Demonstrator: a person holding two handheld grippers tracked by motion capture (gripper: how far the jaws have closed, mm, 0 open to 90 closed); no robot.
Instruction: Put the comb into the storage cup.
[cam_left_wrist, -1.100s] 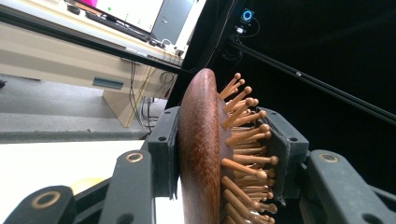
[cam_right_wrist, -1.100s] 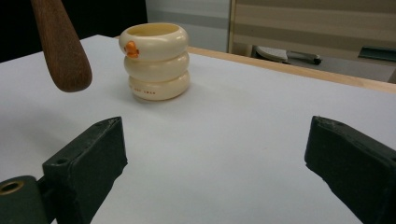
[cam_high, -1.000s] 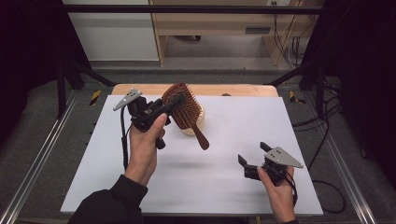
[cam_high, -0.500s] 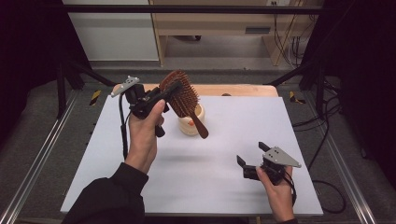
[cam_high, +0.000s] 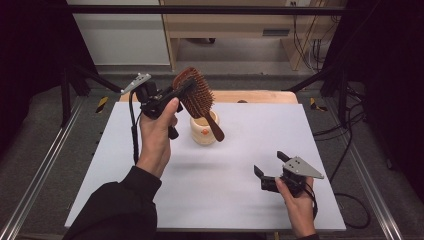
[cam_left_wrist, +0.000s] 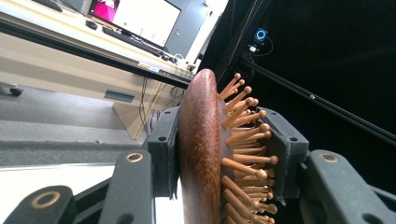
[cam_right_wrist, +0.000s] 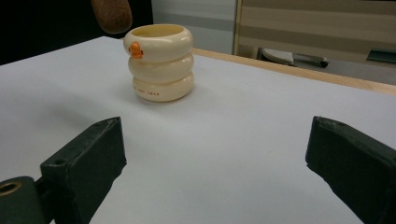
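My left gripper (cam_high: 181, 93) is shut on the head of a brown wooden hairbrush (cam_high: 196, 95) and holds it in the air above the table's far middle. In the left gripper view the jaws clamp the brush's smooth back (cam_left_wrist: 200, 154) on one side and its wooden bristles (cam_left_wrist: 245, 140) on the other. The brush handle (cam_high: 216, 128) slants down over a cream ringed cup (cam_high: 204, 128) with an orange beak mark (cam_right_wrist: 135, 49). The handle tip (cam_right_wrist: 112, 15) hangs just above the cup (cam_right_wrist: 161, 63). My right gripper (cam_high: 270, 167) rests low at the near right, open, holding nothing.
The white table top (cam_high: 240, 150) has a wooden strip (cam_high: 260, 96) along its far edge. Metal rails (cam_high: 40, 170) run down both sides. Beyond the far edge stand a bench (cam_high: 240, 25) and cables (cam_high: 320, 45). A desk with monitors (cam_left_wrist: 135, 18) is seen in the left gripper view.
My left gripper has lifted the hairbrush higher and a little farther back, tilting its handle down over the cup. The right gripper has stayed in place.
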